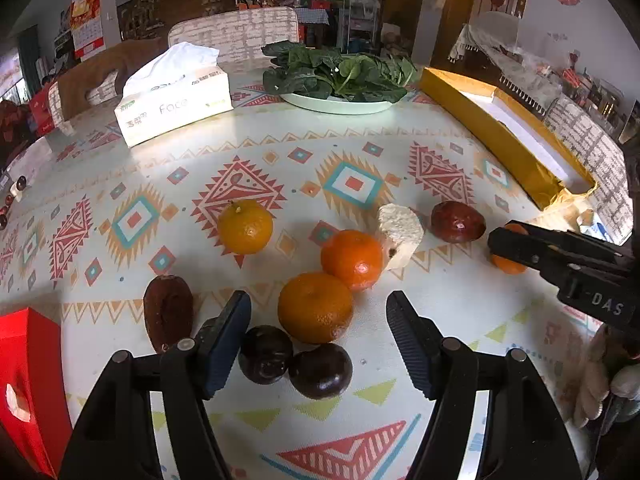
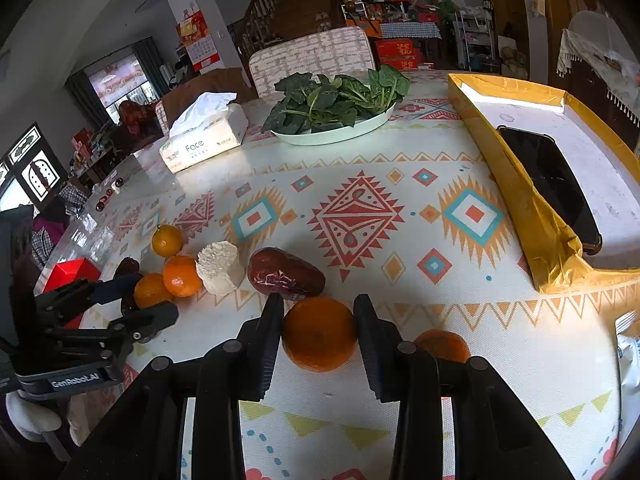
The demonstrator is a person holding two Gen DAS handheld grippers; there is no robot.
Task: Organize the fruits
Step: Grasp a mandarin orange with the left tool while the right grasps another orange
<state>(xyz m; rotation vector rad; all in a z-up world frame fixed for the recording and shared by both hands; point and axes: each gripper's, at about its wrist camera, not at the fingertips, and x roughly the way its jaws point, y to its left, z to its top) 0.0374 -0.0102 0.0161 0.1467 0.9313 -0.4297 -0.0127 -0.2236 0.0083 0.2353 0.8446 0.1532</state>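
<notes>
In the left wrist view my left gripper (image 1: 318,336) is open, its jaws on either side of an orange (image 1: 315,307) and two dark plums (image 1: 265,354) (image 1: 321,370). Further off lie another orange (image 1: 352,259), a yellow citrus (image 1: 245,226), a brown date (image 1: 168,312), a red date (image 1: 458,222) and a white chunk (image 1: 400,236). In the right wrist view my right gripper (image 2: 319,334) is shut on an orange (image 2: 319,334) on the table. Another orange (image 2: 442,345) lies behind its right finger. The red date (image 2: 285,273) lies just ahead.
A yellow box (image 2: 548,236) with a black phone (image 2: 552,184) inside stands at the right. A plate of greens (image 2: 336,108) and a tissue box (image 2: 204,140) stand at the back. A red box (image 1: 24,392) sits at the left edge.
</notes>
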